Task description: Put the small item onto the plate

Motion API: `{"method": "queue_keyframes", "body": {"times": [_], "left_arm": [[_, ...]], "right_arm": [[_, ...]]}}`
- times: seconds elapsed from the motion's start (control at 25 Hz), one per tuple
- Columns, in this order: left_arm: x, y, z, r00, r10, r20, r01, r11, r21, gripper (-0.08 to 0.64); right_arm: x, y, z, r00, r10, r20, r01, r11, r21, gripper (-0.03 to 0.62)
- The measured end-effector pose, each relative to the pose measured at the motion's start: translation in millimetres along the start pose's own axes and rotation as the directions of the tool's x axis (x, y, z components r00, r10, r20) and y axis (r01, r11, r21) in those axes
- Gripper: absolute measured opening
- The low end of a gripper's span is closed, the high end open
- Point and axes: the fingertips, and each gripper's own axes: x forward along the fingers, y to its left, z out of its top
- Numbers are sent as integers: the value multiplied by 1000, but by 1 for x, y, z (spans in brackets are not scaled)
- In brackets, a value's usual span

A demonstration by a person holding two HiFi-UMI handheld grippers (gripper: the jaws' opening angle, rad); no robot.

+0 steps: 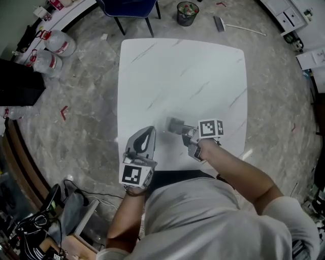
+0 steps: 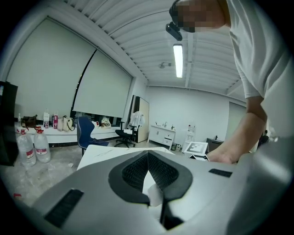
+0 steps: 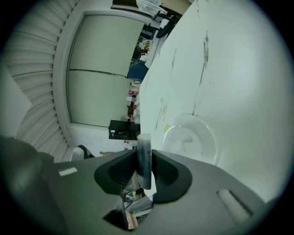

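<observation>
Marble-white worktop (image 1: 177, 76), with a blue chair (image 1: 129, 10) and a waste bin (image 1: 187, 13) on the floor past its far edge.
A pale plate (image 3: 197, 147) lies on it with nothing in it. The right gripper (image 3: 143, 173) fingers clamp the small item (image 3: 144, 147) on edge, near the plate but apart from it. The left gripper (image 2: 148, 157) fingers are closed on nothing.

right gripper (image 1: 182, 128) holds a small item (image 1: 174, 123) over the white table (image 1: 177, 71).
</observation>
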Motion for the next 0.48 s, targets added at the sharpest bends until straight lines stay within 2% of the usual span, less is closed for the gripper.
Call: {"method": "queue_keyframes", "body": {"times": [0.24,0.48], "left_arm": [[15,15,-24,999,-26,-37,26,1000,-15,6],[19,29,-41,999,-7,-47,3,997,-72,6]], "right_arm": [[28,-33,4,998,-61,-35,62,998,11,100],[42,-51,8,994,-101,-44,103,994,38,100]]}}
